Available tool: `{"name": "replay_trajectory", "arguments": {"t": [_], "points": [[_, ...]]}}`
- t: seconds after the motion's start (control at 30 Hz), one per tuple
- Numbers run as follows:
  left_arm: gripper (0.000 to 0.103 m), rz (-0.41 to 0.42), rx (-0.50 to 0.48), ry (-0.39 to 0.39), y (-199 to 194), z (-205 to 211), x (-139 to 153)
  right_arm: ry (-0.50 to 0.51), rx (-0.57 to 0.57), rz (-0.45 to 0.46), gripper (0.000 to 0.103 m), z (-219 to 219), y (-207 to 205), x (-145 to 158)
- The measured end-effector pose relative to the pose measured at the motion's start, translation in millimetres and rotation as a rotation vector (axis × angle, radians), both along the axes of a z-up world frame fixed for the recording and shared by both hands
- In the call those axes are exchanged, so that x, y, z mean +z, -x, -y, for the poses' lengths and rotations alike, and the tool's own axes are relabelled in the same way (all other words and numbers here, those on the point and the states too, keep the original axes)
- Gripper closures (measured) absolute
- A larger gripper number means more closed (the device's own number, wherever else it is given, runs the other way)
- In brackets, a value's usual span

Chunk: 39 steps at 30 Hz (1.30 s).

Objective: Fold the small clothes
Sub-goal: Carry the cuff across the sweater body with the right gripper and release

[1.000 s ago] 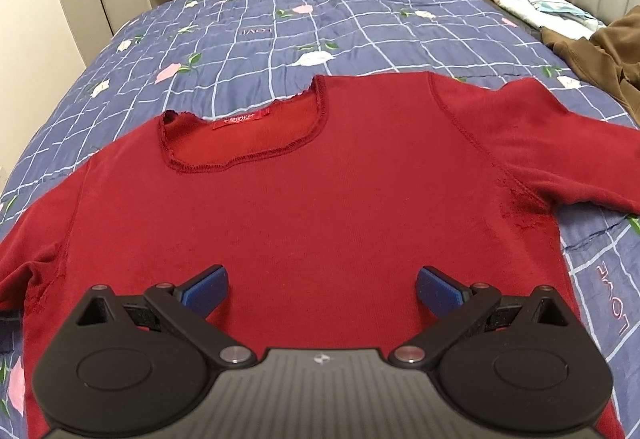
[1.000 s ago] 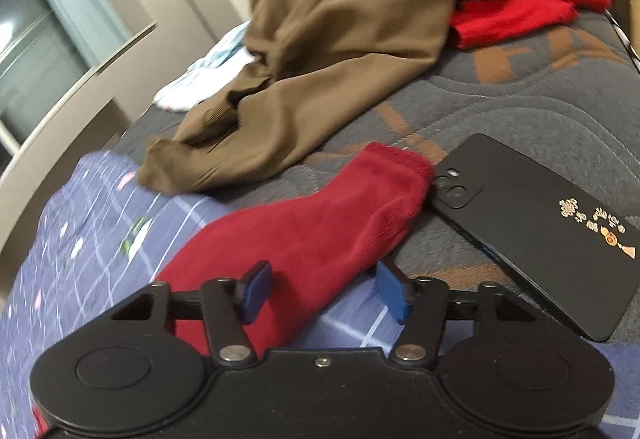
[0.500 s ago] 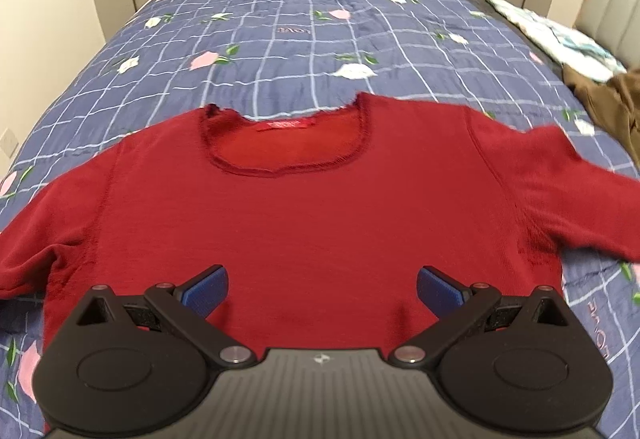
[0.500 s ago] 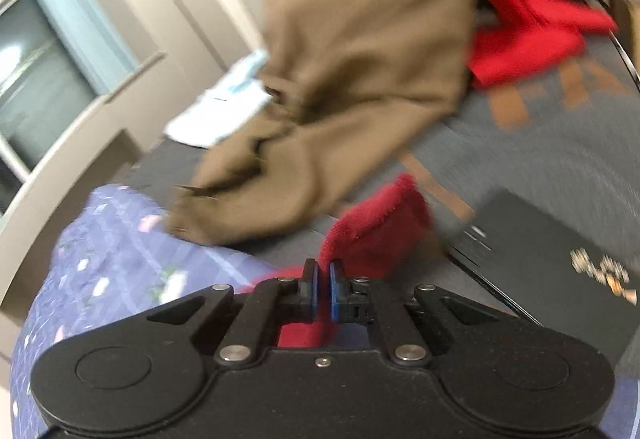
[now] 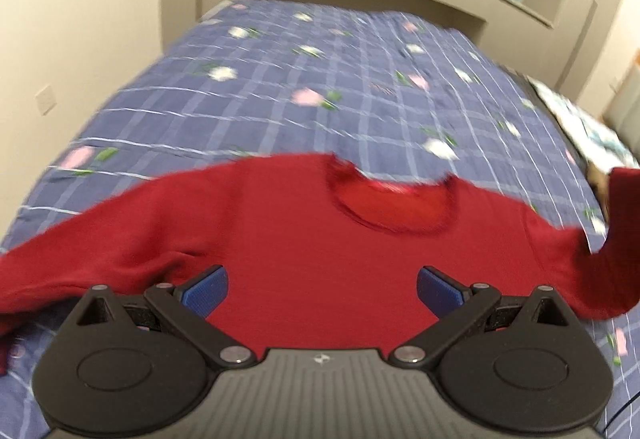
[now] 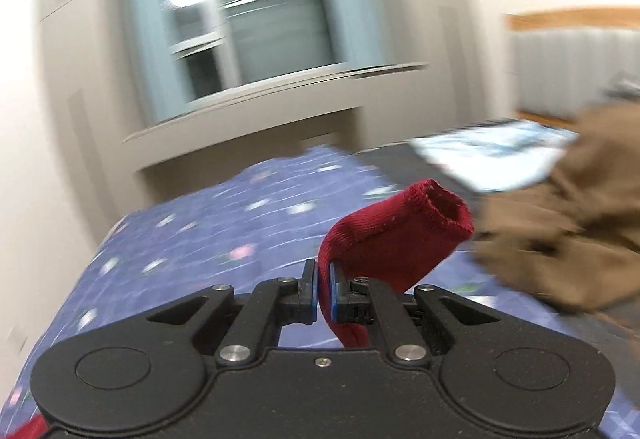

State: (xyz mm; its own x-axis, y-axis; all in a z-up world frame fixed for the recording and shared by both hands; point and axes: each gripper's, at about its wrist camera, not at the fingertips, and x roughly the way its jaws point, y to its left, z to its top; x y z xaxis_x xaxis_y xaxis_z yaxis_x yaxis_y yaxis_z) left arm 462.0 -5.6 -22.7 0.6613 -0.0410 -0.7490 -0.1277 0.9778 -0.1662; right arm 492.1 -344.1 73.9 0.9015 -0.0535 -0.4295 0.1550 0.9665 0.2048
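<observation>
The right gripper [image 6: 324,289] had its blue-padded jaws pinched on a sleeve [image 6: 396,239] of soft ribbed red knit, whose open tubular cuff stood lifted above the bedspread. The left gripper [image 5: 322,289] hung with its jaws spread wide and nothing between them, over the chest of the red sweater [image 5: 320,239]. The sweater lay flat, round neckline upward, on a blue checked bedspread [image 5: 320,79] printed with small flowers. Rumpled brown cloth [image 6: 560,219] lay near the sleeve.

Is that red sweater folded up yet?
Not yet: red sweater lies spread on the bed; right gripper lifts one sleeve.
</observation>
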Motion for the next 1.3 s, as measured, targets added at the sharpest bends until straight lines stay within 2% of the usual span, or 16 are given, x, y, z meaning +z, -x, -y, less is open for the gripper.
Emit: {"name": "replay_trajectory", "arguments": {"t": [0.13, 0.23, 0.37, 0.5, 0.57, 0.6, 0.67, 0.73, 0.83, 0.93, 1.0, 1.07, 1.17, 1.27, 1.3], "points": [[0.0, 0.036, 0.074, 0.028, 10.0, -46.6, 10.1, 0.053, 0.195, -0.043, 0.098, -86.3, -17.5, -14.4], [0.0, 0.074, 0.119, 0.054, 18.8, -78.2, 14.4, 0.109, 0.328, -0.088, 0.098, -152.2, -20.5, -37.2], [0.0, 0.108, 0.161, 0.087, 26.6, -109.5, 13.9, 0.242, 0.508, -0.16, 0.098, -231.5, -10.6, -71.2], [0.0, 0.104, 0.175, 0.101, 25.0, -123.9, 6.1, 0.358, 0.631, -0.243, 0.098, -273.9, -1.9, -102.5], [0.0, 0.106, 0.167, 0.122, 22.7, -124.9, 1.1, 0.379, 0.675, -0.272, 0.093, -279.8, 6.1, -111.6], [0.001, 0.106, 0.159, 0.132, 22.3, -123.3, -1.2, 0.38, 0.689, -0.276, 0.085, -283.6, 11.6, -114.2], [0.001, 0.106, 0.132, 0.162, 19.5, -119.7, -6.0, 0.346, 0.722, -0.269, 0.074, -276.1, 17.8, -110.4], [0.001, 0.104, 0.099, 0.185, 13.5, -113.9, -10.1, 0.306, 0.715, -0.263, 0.052, -256.3, 28.8, -103.0], [0.0, 0.092, 0.05, 0.202, 2.4, -104.4, -19.0, 0.197, 0.684, -0.258, 0.034, -218.0, 40.7, -90.9], [0.001, 0.065, 0.03, 0.199, -8.8, -97.5, -31.5, 0.113, 0.587, -0.247, 0.021, -166.2, 52.9, -84.8], [0.001, 0.046, 0.024, 0.205, -14.7, -94.5, -39.8, 0.084, 0.483, -0.243, 0.016, -129.8, 62.1, -84.9], [0.002, 0.035, 0.019, 0.207, -21.7, -90.2, -46.8, 0.077, 0.368, -0.248, 0.016, -96.0, 68.3, -88.9], [0.015, 0.021, 0.014, 0.171, -29.5, -81.0, -51.8, 0.083, 0.198, -0.278, 0.017, -53.0, 64.0, -98.4], [0.037, -0.003, 0.002, 0.126, -37.4, -69.2, -55.9, 0.027, 0.068, -0.293, 0.03, -14.6, 47.4, -109.1], [0.049, -0.009, -0.006, 0.124, -39.8, -66.2, -57.4, -0.001, 0.048, -0.293, 0.032, -5.9, 42.3, -113.3]]}}
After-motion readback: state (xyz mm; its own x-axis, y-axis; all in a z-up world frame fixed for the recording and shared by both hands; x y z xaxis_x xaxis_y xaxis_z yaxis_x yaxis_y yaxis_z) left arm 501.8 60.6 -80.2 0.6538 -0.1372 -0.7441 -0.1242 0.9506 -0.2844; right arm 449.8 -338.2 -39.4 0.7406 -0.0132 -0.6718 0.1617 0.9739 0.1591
